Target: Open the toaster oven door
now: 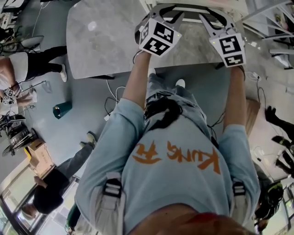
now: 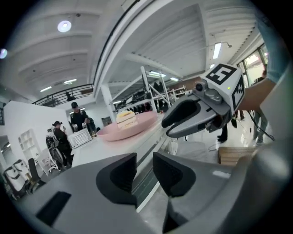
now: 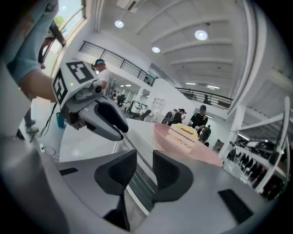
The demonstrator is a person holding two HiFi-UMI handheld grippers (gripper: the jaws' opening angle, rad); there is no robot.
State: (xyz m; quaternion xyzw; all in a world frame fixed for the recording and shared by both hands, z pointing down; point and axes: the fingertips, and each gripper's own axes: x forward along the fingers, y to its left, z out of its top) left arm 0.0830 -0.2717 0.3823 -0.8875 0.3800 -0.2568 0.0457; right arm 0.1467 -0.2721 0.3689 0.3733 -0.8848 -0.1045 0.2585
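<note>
The toaster oven (image 1: 190, 9) is a white box at the table's far edge, mostly cut off in the head view. Its white top and a dark strip along its front edge (image 2: 146, 176) show between the pads in both gripper views. A pink plate (image 2: 137, 129) with a sandwich (image 3: 183, 133) sits on top of it. My left gripper (image 2: 144, 162) and right gripper (image 3: 144, 162) hover side by side at that edge. Each is open with a narrow gap and nothing pressed between the pads. Each view shows the other gripper, the right one (image 2: 201, 114) and the left one (image 3: 96, 116).
A grey marble table (image 1: 105, 41) carries the oven. On the floor lie cables (image 1: 115, 98), a green bin (image 1: 62, 110) and a wooden box (image 1: 39, 156). People stand at the left (image 1: 18, 69) and behind the table (image 3: 199, 119). Clothes racks stand at the right (image 3: 256, 169).
</note>
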